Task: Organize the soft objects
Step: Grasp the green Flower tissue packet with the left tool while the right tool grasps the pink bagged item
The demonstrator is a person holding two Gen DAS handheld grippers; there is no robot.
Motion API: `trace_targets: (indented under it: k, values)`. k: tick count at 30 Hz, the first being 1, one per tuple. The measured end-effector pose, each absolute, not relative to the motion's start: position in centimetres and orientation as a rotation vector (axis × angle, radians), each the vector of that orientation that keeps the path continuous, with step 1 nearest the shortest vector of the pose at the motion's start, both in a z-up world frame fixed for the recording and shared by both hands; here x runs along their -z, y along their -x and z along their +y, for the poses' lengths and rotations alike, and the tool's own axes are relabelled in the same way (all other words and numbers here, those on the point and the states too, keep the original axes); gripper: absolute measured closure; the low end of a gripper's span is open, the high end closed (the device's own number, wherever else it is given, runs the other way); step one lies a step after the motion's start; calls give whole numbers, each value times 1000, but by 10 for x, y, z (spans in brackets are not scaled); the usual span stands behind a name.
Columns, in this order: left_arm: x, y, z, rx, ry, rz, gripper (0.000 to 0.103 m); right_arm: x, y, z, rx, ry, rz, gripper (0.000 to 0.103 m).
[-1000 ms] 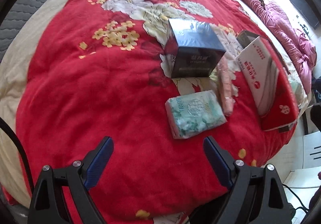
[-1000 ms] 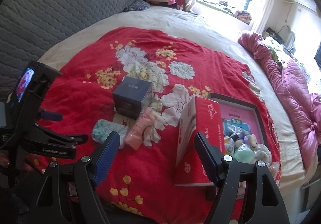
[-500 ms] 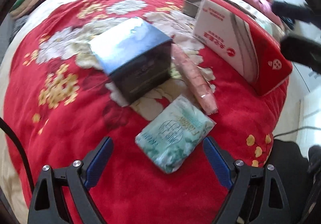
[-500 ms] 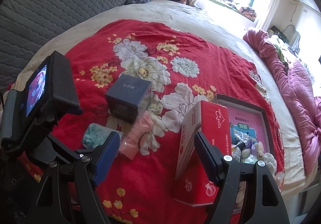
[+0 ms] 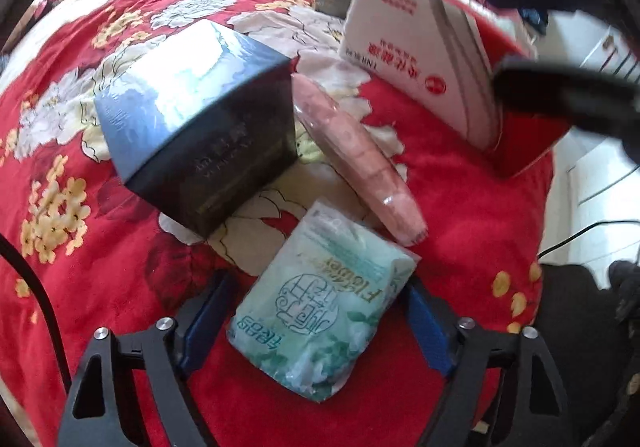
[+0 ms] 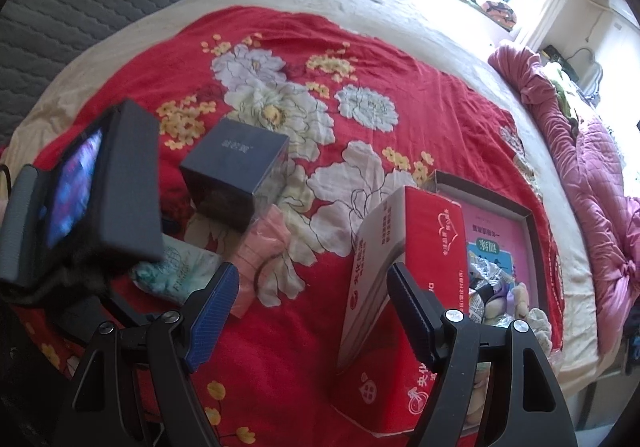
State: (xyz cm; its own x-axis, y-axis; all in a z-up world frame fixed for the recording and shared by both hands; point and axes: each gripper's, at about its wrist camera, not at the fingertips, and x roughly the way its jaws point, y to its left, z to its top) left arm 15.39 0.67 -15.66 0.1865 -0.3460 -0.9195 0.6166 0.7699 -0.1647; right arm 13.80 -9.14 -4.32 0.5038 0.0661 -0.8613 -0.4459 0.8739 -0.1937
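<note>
Tissue pack (image 5: pixel 320 311): straddled by closing left gripper (image 5: pixel 316 323) (pads not yet pressing); right gripper (image 6: pixel 312 299) released, idle.

wrist views downward, sharing red blanket (image 5: pixel 120 287)

- Left gripper (image 5: pixel 316 321): black frame with triangular cut-outs, blue ribbed pads, silver screws, a black cable at the left edge.
- Right gripper (image 6: pixel 312 299): same black frame, blue pads, silver screws at the bottom.

Bed (image 6: pixel 360 3): red floral blanket (image 6: pixel 280 347), dark box (image 5: pixel 200 119), tissue packs (image 5: pixel 320 311).
</note>
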Motion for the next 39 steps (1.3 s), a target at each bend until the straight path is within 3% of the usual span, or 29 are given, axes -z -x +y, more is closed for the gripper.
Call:
trace_targets:
  k: [11, 23, 24, 29, 31, 39]
  values:
    - [155, -161, 34, 742, -69, 1213, 38, 72, -155, -67, -327, 414, 1086, 26]
    - [149, -148, 55, 699, 2, 1213, 39, 107, -179, -52, -301, 296, 1201, 26]
    - [148, -146, 55, 693, 0, 1207, 39, 111, -180, -51, -301, 287, 1213, 28]
    - [143, -137, 56, 666, -10, 1205, 39, 127, -184, -58, -271, 231, 1268, 57]
    - [142, -137, 55, 659, -9, 1202, 39, 126, -183, -62, -279, 197, 1267, 63]
    - [127, -132, 52, 621, -7, 1188, 39, 106, -173, -74, -299, 151, 1220, 67]
